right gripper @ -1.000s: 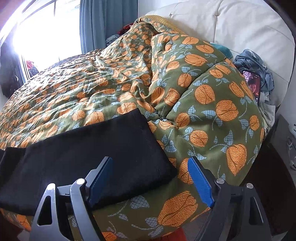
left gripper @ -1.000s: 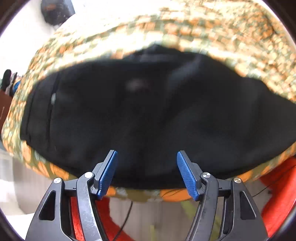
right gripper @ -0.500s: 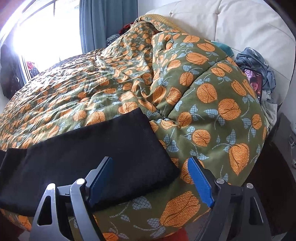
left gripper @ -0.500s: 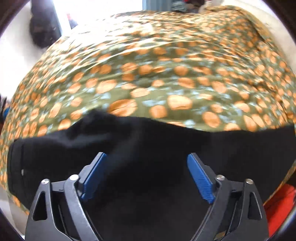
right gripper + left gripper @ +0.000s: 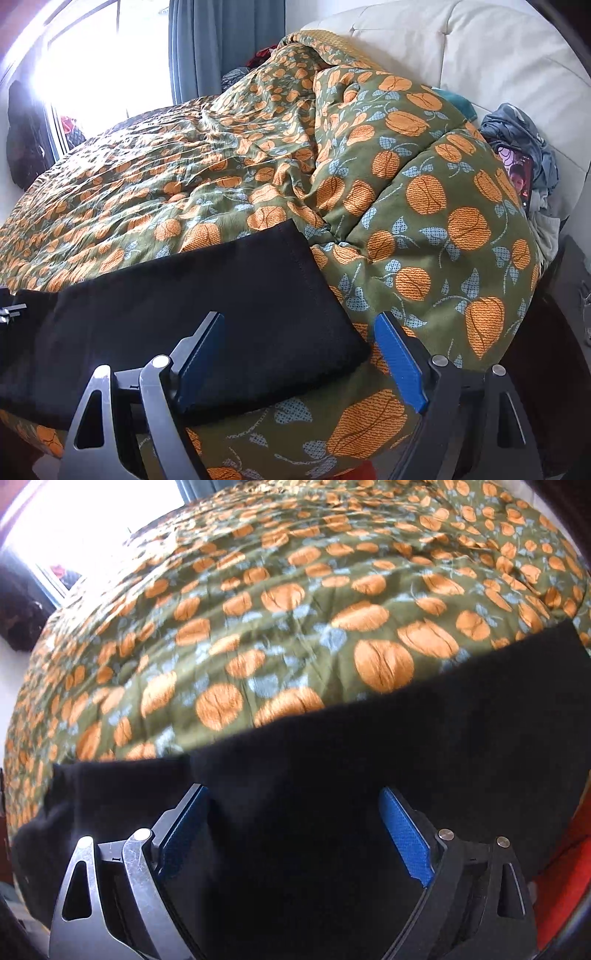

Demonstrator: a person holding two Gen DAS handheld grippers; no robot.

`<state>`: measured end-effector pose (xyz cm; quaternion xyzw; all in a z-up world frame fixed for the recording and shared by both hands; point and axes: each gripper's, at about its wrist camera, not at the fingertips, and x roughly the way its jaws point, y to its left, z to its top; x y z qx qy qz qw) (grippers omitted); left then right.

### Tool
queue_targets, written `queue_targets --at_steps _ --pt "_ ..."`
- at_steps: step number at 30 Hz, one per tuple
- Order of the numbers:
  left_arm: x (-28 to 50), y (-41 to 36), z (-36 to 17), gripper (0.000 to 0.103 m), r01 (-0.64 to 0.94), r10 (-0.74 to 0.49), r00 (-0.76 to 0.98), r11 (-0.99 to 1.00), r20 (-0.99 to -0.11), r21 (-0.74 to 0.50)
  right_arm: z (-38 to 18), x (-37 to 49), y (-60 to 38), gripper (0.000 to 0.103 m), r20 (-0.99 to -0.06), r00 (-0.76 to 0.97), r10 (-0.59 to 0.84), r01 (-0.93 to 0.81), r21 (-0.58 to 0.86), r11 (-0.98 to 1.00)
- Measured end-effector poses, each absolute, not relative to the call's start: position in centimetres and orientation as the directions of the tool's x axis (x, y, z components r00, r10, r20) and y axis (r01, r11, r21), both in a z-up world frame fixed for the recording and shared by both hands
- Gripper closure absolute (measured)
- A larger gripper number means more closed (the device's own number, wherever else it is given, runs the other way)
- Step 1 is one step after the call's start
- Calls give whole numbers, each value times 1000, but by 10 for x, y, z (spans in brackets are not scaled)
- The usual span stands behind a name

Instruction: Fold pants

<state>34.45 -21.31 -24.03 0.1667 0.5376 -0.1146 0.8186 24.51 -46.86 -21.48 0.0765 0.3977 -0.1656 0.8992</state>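
Right wrist: phone (image 5: 516, 176) and clothes (image 5: 524, 136) beyond quilt (image 5: 424, 206).

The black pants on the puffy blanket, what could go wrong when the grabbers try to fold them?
The black pants lie on a soft, lumpy quilt, so an open gripper could pinch quilt fabric along with them. The right gripper sits at the hemmed leg end, near the bed's edge, so that end might slide off. The left gripper is over plain black cloth, where layers are hard to tell apart.

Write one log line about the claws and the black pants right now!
left claw: open | right claw: open | black fabric pants: flat on green orange-patterned quilt, ungripped
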Motion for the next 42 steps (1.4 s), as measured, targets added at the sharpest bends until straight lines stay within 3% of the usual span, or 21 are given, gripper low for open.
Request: queue_targets --at_steps 10,16,19,21,23,29,30,32,33,34,42 --pt "262 -210 -242 8 444 -67 383 888 -921 120 -212 230 -491 21 -725 663 -184 409 146 901" --pt "269 -211 -246 6 433 -62 377 894 -924 117 -204 189 -536 20 -621 777 101 412 624 664" --pt "268 -211 -247 5 411 -68 385 906 -920 105 -228 182 -548 20 -624 748 225 474 740 477" --pt "266 -212 -247 5 408 -67 389 907 -919 107 -244 183 -544 20 -565 756 330 447 815 370" --pt "268 -211 -247 5 408 -68 385 907 -921 103 -250 192 -537 20 -511 769 385 399 854 335" --pt "266 -212 -249 4 395 -60 399 912 -915 113 -269 231 -535 22 -571 735 366 438 811 387" --pt "264 -211 -250 4 394 -59 407 912 -911 117 -269 237 -533 30 -569 737 364 422 809 410" --pt "260 -211 -251 3 393 -61 422 912 -905 122 -265 250 -527 59 -625 700 345 416 750 514" --pt "260 -211 -251 3 394 -64 425 911 -903 121 -262 252 -525 88 -646 692 322 421 724 547" --pt "260 -210 -252 2 397 -68 426 910 -902 118 -256 252 -523 92 -641 697 320 413 725 552" --pt "271 -191 -235 3 397 -144 340 918 -929 3 -119 248 -452 92 -488 781 390 85 702 707"
